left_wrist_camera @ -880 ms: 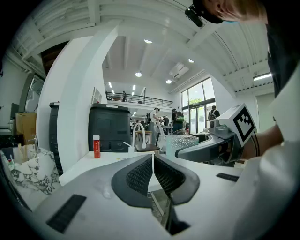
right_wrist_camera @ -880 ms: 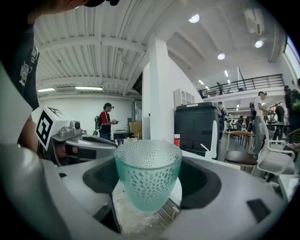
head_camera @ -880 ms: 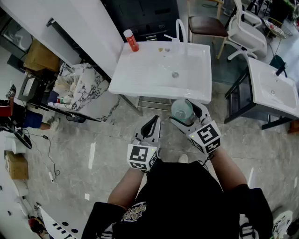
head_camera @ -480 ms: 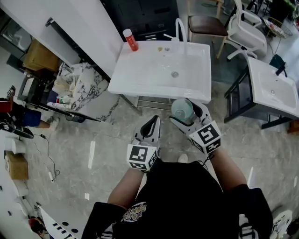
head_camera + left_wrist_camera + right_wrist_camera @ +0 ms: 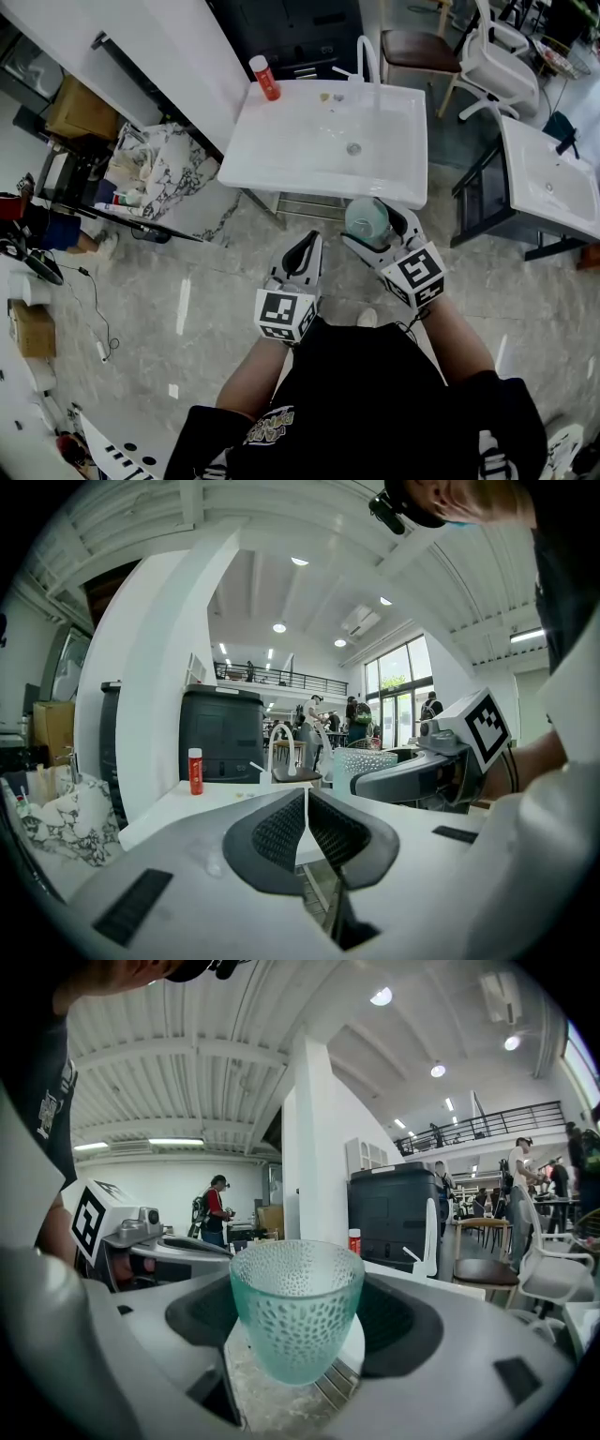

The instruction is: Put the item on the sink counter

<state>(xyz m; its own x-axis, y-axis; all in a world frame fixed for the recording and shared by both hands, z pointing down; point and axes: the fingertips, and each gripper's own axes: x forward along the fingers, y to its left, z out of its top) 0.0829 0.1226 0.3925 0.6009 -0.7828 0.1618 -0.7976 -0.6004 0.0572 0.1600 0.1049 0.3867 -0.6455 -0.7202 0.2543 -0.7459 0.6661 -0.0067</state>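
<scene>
The right hand-held gripper (image 5: 373, 225), jaws spread wide, clamps a pale green dimpled glass tumbler (image 5: 296, 1309) upright over the grey stone floor (image 5: 187, 281), just short of the white sink tabletop (image 5: 281, 155). The left hand-held gripper (image 5: 307, 829) hangs alongside, jaws pressed together, empty.

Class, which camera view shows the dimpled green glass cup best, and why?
The right gripper view: the dimpled green glass cup fills the centre, texture clear. The head view shows it small, from above; the left gripper view shows only its upper part.
</scene>
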